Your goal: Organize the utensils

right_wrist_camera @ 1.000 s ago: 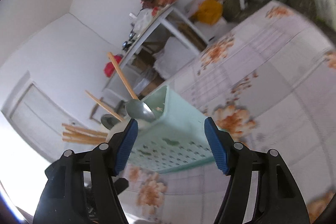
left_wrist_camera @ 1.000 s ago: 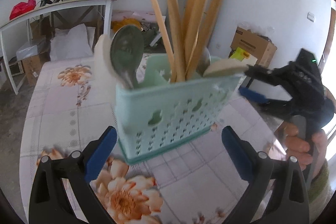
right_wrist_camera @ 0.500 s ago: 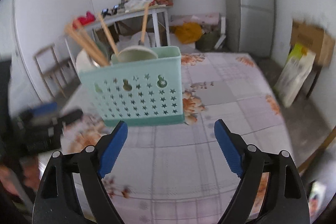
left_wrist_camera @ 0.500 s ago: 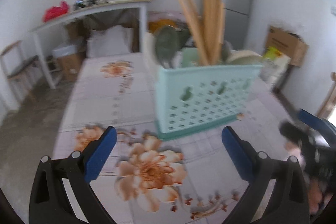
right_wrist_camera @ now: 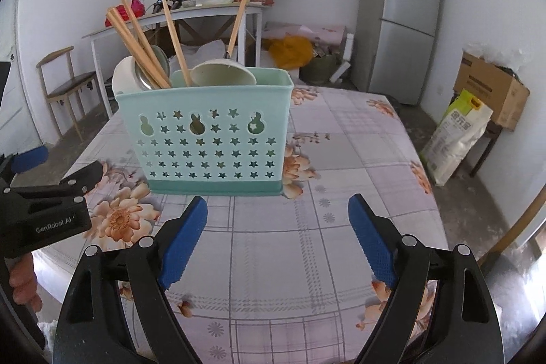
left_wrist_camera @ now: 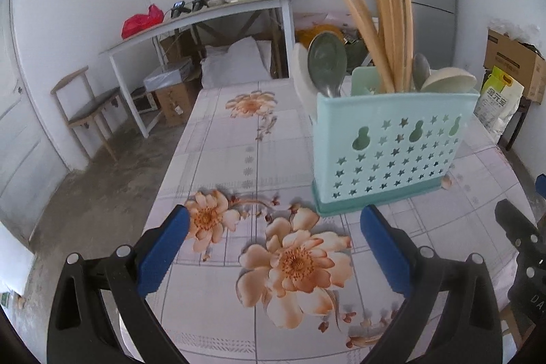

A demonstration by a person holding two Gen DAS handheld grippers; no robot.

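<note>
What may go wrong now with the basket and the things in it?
The chopsticks lean far out of the basket; a bump from either open claw, left or right, might tip them or the basket. The basket also stands on a loose-looking cloth, so it could perhaps slide.

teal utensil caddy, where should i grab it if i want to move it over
Judging from the views, grip the utensil caddy across its narrow ends just below the rim, coming from the perforated front the right gripper faces. It stands upright and is wide and shallow, so the open jaws look likelier to span the ends. Stay under the chopsticks and spoons sticking out above.
</note>
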